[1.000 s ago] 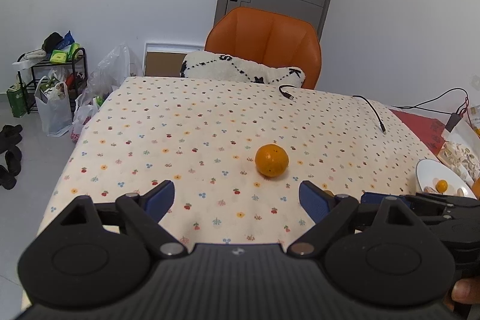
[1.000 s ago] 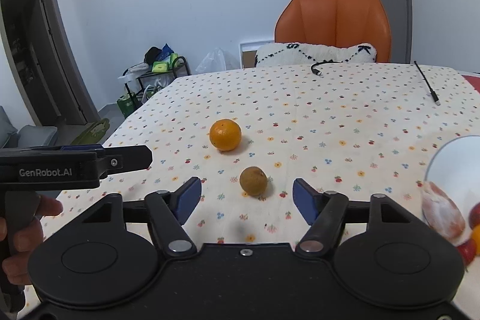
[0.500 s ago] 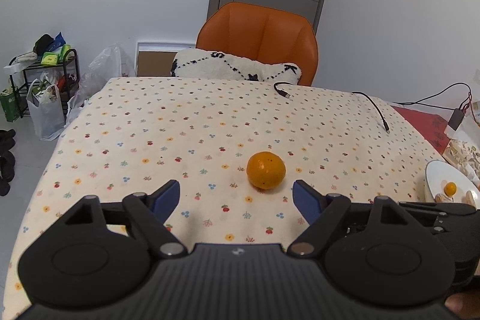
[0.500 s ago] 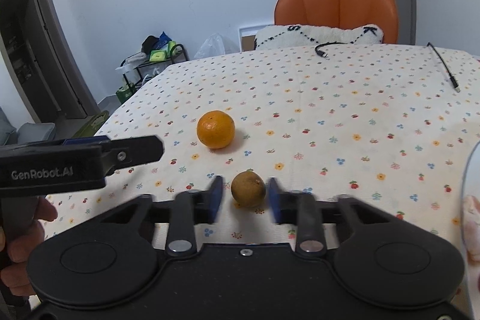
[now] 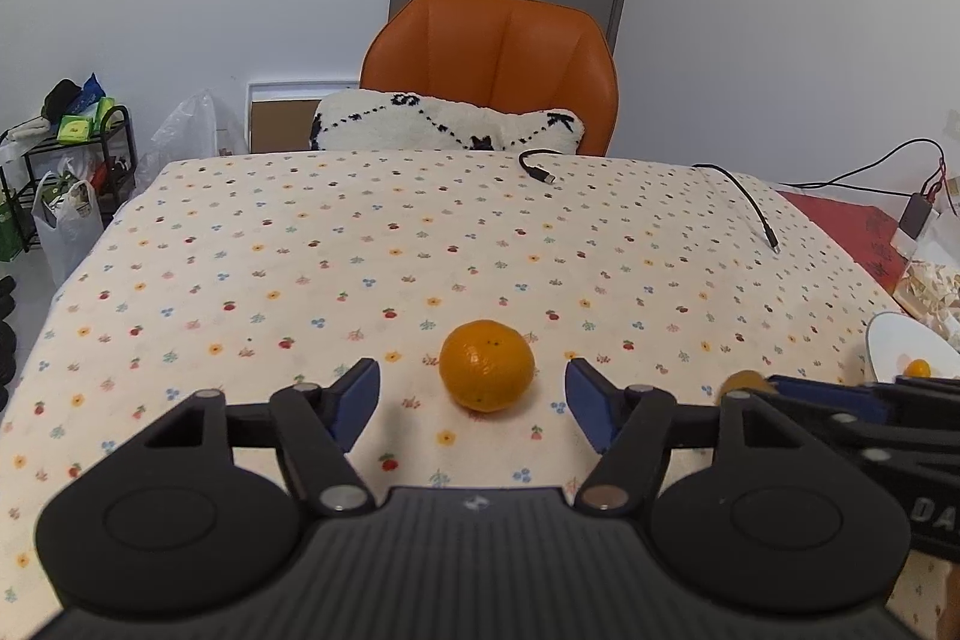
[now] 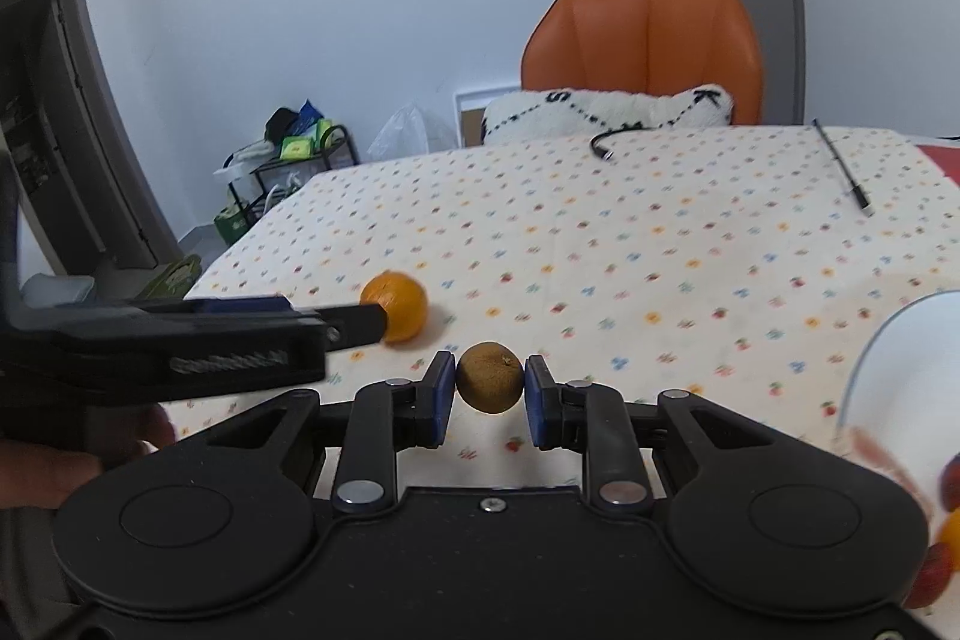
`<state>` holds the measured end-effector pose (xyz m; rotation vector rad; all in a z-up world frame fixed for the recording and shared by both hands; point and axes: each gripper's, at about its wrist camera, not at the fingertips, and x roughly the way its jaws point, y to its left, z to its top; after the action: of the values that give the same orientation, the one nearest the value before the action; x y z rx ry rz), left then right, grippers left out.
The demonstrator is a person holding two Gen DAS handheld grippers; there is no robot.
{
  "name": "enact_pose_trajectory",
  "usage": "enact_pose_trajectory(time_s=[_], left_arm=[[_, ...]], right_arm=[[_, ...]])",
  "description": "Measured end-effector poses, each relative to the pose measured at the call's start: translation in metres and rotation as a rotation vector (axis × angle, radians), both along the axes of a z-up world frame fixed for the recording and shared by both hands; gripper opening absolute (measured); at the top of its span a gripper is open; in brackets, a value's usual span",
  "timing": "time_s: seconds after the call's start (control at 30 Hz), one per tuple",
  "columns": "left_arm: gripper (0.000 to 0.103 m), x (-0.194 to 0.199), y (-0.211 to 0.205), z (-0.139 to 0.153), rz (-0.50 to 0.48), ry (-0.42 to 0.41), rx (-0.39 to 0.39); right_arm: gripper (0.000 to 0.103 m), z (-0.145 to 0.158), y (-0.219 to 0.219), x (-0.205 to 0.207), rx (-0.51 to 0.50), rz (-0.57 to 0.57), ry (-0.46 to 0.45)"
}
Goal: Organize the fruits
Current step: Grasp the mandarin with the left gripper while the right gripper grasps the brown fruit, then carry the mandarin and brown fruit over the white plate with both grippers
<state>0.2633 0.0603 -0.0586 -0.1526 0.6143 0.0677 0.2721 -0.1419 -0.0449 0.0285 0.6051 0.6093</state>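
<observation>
At lower centre, the right gripper (image 6: 489, 388) has just clamped the brown fruit (image 6: 490, 376).
Left gripper (image 5: 473, 397) stays wide open, empty, framing the orange (image 5: 486, 364); white plate (image 6: 888, 370) likely next.

Soft, even indoor light fills both views, leaving only faint shadows under the orange (image 5: 486, 365). Fisheye bending curves the table (image 5: 300, 244) edges and darkens the corners. The right wrist view is motion-blurred, especially the plate (image 6: 888, 340).
</observation>
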Motion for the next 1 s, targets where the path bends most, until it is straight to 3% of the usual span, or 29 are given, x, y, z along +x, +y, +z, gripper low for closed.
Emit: enact_pose_trajectory(time_s=[0.3,0.4,0.5,1.0], left_arm=[[0.054,0.022,-0.010,-0.009,0.001,0.025,0.006],[0.037,0.027,-0.013,-0.013,0.007,0.038,0.013],[0.036,0.023,-0.012,-0.009,0.000,0.023,-0.031],[0.036,0.006,-0.071,0.034,-0.122,-0.075,-0.031]], right_arm=[[0.023,0.013,-0.026,-0.002,0.016,-0.060,-0.029],[0.023,0.017,-0.035,-0.004,0.021,-0.078,-0.041],[0.023,0.020,-0.043,-0.005,0.022,-0.095,-0.050],[0.023,0.032,-0.103,-0.012,0.045,-0.224,-0.087]])
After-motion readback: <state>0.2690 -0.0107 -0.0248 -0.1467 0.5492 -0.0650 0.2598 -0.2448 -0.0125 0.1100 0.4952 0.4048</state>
